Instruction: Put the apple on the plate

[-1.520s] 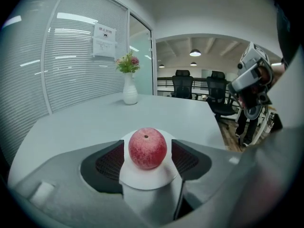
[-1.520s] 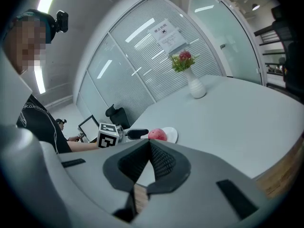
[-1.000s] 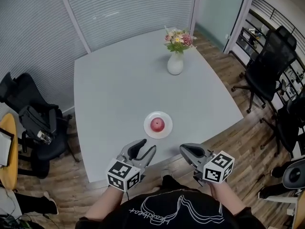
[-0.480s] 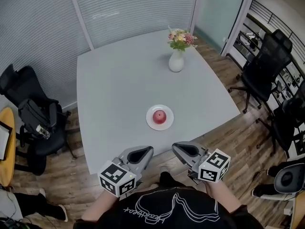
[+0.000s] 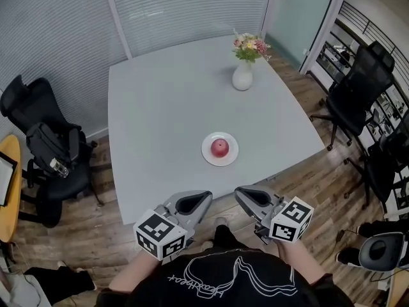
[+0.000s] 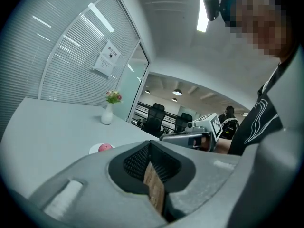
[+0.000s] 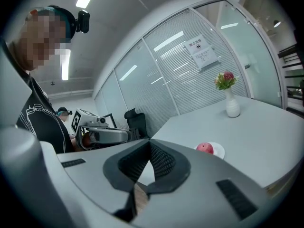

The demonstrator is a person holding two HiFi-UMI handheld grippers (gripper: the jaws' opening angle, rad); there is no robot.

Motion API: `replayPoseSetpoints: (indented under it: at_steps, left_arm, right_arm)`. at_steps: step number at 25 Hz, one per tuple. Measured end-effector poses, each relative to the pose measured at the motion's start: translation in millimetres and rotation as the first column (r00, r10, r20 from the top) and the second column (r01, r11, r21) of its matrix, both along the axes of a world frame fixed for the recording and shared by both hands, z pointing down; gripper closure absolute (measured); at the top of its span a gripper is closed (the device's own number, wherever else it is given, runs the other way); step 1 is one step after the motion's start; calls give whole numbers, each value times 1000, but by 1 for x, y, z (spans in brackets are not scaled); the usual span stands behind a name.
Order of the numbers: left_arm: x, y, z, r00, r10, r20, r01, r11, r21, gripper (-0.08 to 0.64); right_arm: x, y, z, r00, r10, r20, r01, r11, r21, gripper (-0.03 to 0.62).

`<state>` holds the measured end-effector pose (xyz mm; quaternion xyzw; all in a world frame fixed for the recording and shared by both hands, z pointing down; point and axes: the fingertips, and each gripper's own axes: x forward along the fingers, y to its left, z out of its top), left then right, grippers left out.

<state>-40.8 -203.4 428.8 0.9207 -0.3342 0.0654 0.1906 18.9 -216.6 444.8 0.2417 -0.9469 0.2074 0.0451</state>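
Note:
A red apple (image 5: 220, 148) sits in the middle of a small white plate (image 5: 209, 155) near the front edge of the grey table (image 5: 166, 107). Both grippers hang off the table, in front of its near edge, close to the person's chest. My left gripper (image 5: 206, 196) is shut with nothing in its jaws. My right gripper (image 5: 238, 193) is shut and empty too. The two point toward each other across a short gap. The apple (image 6: 105, 147) on the plate (image 6: 95, 149) shows beyond the left jaws, and the apple (image 7: 204, 147) beyond the right jaws.
A white vase with flowers (image 5: 243, 75) stands at the far right of the table. Black office chairs stand left (image 5: 45, 158) and right (image 5: 358, 88) of it on the wooden floor. A glass wall with blinds runs behind the table.
The left gripper's jaws have closed. Both grippers have drawn back from the table's edge toward the person's body and come closer together. The apple stays on the plate.

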Motion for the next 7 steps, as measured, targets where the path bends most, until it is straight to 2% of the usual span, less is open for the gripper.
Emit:
replayPoseSetpoints:
  at_steps: [7]
  left_arm:
    - [1,11,3,999,5,41,-6,1000,27,546]
  right_arm:
    - [-2,10,4,1000,-11,-6,11,1000,-13,584]
